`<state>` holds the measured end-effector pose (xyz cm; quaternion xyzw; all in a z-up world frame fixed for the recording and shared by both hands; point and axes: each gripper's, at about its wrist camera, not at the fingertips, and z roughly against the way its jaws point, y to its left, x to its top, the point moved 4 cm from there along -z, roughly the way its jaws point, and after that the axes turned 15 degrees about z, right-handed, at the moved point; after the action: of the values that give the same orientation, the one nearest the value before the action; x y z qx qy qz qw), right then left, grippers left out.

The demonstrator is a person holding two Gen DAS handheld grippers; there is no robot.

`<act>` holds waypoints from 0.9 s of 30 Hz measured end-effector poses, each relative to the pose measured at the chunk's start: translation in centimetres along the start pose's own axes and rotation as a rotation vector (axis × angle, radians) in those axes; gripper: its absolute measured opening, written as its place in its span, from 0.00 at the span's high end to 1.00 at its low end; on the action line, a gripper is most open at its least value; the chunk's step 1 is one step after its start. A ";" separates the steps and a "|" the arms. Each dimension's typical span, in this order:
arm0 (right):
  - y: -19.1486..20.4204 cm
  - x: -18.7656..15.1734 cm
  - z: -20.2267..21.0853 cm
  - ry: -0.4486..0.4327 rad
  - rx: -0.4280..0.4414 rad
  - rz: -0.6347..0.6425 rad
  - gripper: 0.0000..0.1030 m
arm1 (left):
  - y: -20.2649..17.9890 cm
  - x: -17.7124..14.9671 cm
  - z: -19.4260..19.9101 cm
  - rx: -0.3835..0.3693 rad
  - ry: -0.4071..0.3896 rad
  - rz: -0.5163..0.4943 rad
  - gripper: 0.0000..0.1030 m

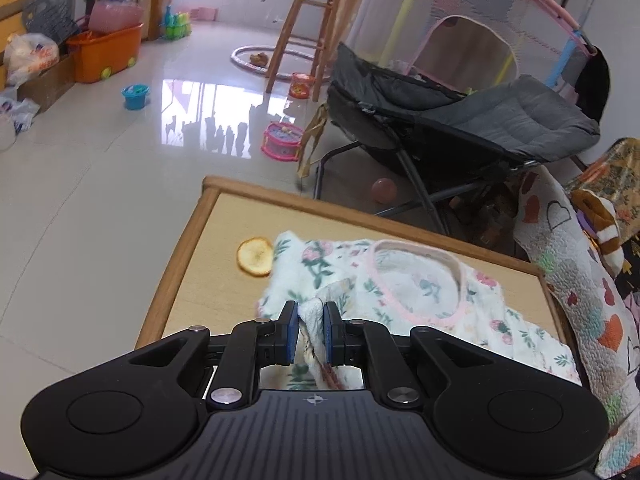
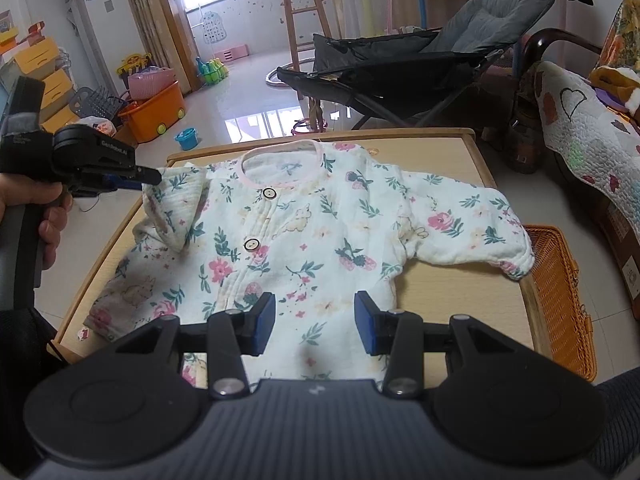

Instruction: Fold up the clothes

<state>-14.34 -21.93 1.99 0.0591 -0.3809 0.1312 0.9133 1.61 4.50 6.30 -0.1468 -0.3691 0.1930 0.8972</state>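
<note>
on the wooden table: a small floral baby top lies face up on the table, buttons showing, pink-trimmed neckline toward the far edge.
left sleeve: lifted off the table and doubled inward over the chest, its cuff pinched in the left gripper.
left tongs: together, clamped on the cuff fabric; a bunch of cloth fills the gap between the blue pads.
right tongs: apart, holding nothing; the right gripper hovers above the lower hem, and i cannot tell whether it touches the cloth.
right sleeve: spread flat toward the table's right edge, cuff near the wicker basket beside the table.
step in hand, as i judge it: carrying the left sleeve across the front so it lands flat over the button line.
doing it well: keep the cuff low and travel straight across, so the sleeve folds at the shoulder seam instead of dragging the whole body sideways.
where to lay it: aim the cuff roughly at the buttons, sleeve parallel to the hem, then part the tongs only once the cloth rests on the chest.
use of the free gripper: pressing the hem or the midline would likely stop the garment sliding on the smooth wood.
watch for: soft quilted cloth springs back, so a short press after release should help the crease.
nearby clutter: a round yellowish slice-like thing sits touching the top's far-left edge in the left wrist view; keep the fold from sweeping it.
</note>
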 end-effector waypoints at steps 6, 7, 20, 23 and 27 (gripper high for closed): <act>-0.3 -0.1 0.0 -0.003 0.002 -0.017 0.58 | -2.7 0.0 -0.4 -0.074 0.052 0.002 0.88; -0.3 -0.1 0.0 -0.003 0.003 -0.019 0.58 | -3.0 0.0 -0.7 -0.086 0.064 0.022 0.88; -0.1 -0.3 -0.3 -0.012 0.019 -0.020 0.58 | -6.5 -3.7 -7.7 -0.082 0.218 0.131 0.82; -0.3 -0.2 -0.2 -0.019 0.018 -0.033 0.58 | -6.8 -4.3 -7.4 -0.076 0.193 0.069 0.77; -0.6 -0.3 -0.1 -0.018 0.006 -0.054 0.58 | -6.8 -4.5 -5.9 -0.086 0.163 0.014 0.59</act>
<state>-14.25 -22.56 1.70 0.0732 -0.3871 0.1072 0.9128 4.51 -4.21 2.32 -0.2033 -0.3017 0.1707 0.9157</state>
